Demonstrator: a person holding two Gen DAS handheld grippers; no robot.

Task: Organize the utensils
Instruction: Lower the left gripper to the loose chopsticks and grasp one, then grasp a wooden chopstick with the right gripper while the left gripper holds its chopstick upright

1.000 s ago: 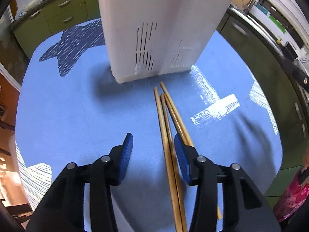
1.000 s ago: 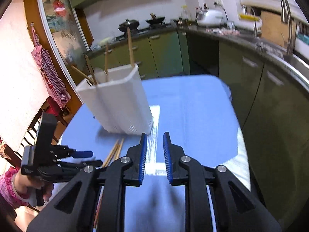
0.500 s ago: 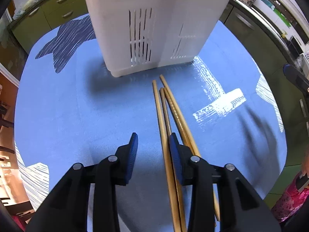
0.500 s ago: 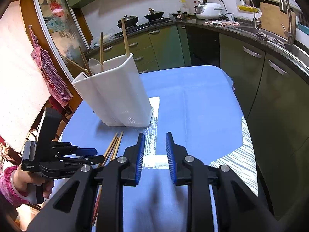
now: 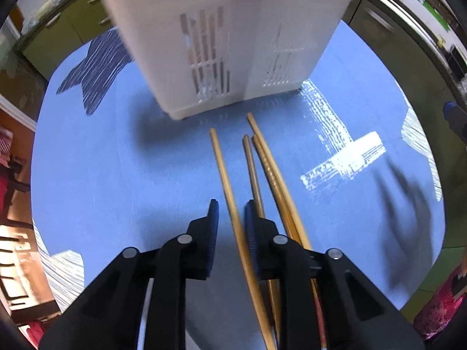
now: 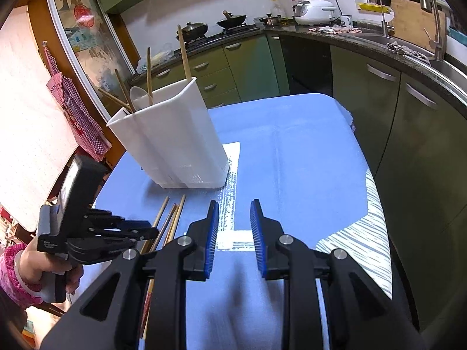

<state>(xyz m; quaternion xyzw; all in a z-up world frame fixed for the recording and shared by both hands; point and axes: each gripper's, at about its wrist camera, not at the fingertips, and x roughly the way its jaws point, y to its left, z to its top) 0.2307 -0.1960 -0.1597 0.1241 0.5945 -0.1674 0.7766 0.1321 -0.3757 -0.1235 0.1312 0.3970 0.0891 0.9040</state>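
Several wooden chopsticks [image 5: 256, 172] lie on the blue tablecloth [image 5: 116, 175] in front of a white utensil holder [image 5: 227, 43]. My left gripper [image 5: 231, 211] points down over them, its jaws closing around the leftmost chopstick [image 5: 223, 169]. The stick lies close against the right pad, with a gap still showing at the left pad. In the right wrist view the holder [image 6: 175, 140] contains upright chopsticks and a white spoon [image 6: 140, 96], and the left gripper [image 6: 153, 231] hovers over the loose chopsticks [image 6: 170, 218]. My right gripper [image 6: 232, 227] hangs above the cloth, open with nothing between its fingers.
A hand in a pink sleeve [image 6: 20, 271] holds the left gripper at the table's left edge. Green cabinets [image 6: 408, 122] and a dark counter with a sink tap [image 6: 432, 14] curve around the right. A stove with woks [image 6: 230, 19] is behind.
The left gripper moved forward toward the holder and sideways, so one chopstick now lies between its jaws, which have narrowed. That chopstick sits apart from the others. The right gripper barely moved.
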